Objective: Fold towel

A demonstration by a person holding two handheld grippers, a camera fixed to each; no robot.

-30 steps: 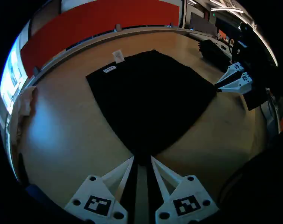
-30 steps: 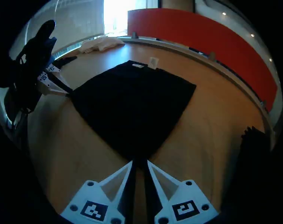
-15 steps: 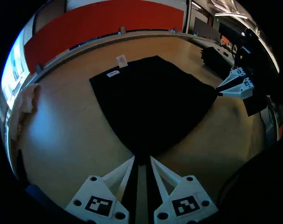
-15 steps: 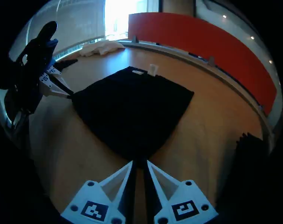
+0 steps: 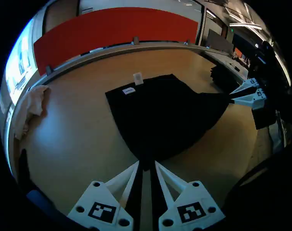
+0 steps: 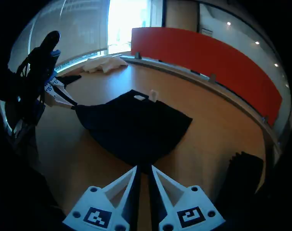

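A black towel [image 5: 161, 111] lies spread on the wooden table [image 5: 76, 131], its far edge carrying two small white tags [image 5: 138, 78]. In the left gripper view my left gripper [image 5: 146, 163] is shut on the towel's near corner. The right gripper [image 5: 229, 101] pinches another corner at the right and holds it off the table. In the right gripper view my right gripper [image 6: 144, 167] is shut on the towel [image 6: 138, 127]. There the left gripper [image 6: 73, 107], held by a hand, grips the raised corner at the left.
A crumpled pale cloth [image 5: 30, 107] lies at the table's left side, seen near the window as the pale cloth [image 6: 105, 63]. A stack of dark fabric [image 6: 242, 173] sits at the right, also a dark stack [image 5: 222, 75]. A red panel [image 5: 119, 27] runs behind the table.
Both grippers have risen while holding their corners. The towel's near edge has lifted off the table and the cloth looks smaller and more bunched.
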